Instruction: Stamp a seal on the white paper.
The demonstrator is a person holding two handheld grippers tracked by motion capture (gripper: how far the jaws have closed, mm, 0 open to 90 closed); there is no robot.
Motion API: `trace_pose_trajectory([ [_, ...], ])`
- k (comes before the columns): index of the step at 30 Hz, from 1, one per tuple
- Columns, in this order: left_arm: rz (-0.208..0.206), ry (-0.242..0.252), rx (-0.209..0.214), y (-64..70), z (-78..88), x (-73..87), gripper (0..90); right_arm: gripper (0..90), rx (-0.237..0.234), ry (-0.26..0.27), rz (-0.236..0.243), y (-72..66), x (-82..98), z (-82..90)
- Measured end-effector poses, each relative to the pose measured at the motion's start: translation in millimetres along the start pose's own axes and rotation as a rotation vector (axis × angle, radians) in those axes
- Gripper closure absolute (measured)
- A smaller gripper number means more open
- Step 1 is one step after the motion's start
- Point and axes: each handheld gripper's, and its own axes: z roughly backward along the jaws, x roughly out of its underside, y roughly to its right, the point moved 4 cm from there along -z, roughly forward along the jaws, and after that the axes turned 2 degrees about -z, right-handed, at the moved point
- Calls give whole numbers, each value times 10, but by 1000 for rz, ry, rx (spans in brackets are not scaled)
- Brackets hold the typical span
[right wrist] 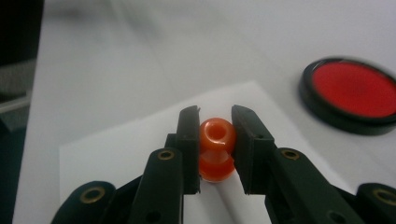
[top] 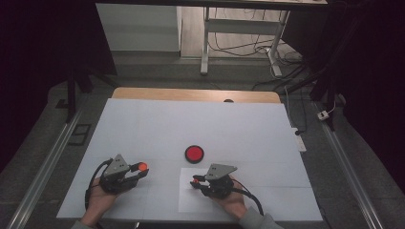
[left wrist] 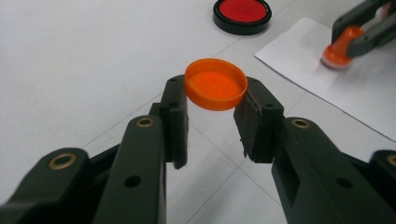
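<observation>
round orange cap (left wrist: 215, 85), glossy knobbed stamp (right wrist: 216, 148)

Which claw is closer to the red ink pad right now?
Right. The right claw holds an orange stamp on the paper just below the ink pad; the left claw, gripping an orange cap, sits farther off to its left.

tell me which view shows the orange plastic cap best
The left gripper view: the round orange plastic cap sits close up, hollow side visible, clamped between the left gripper jaws. The high view shows a small orange dot.
</observation>
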Motion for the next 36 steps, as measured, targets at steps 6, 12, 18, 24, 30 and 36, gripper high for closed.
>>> trace_pose_trajectory([
  [6,1,-5,1,-8,-13,5,652,725,9,110,-64,99,-123,196],
  [12,-1,-4,2,-2,-11,3,652,725,-2,111,-68,80,-146,198],
  [18,-5,-5,2,-2,-15,5,652,725,-6,110,-72,69,-172,198],
  [24,-3,-9,4,-3,-30,12,652,725,0,119,-77,106,-202,227],
  [30,-8,-11,5,10,-30,12,652,724,22,145,-92,148,-251,310],
  [36,-6,-14,7,-1,-43,21,651,724,36,167,-108,213,-295,393],
])
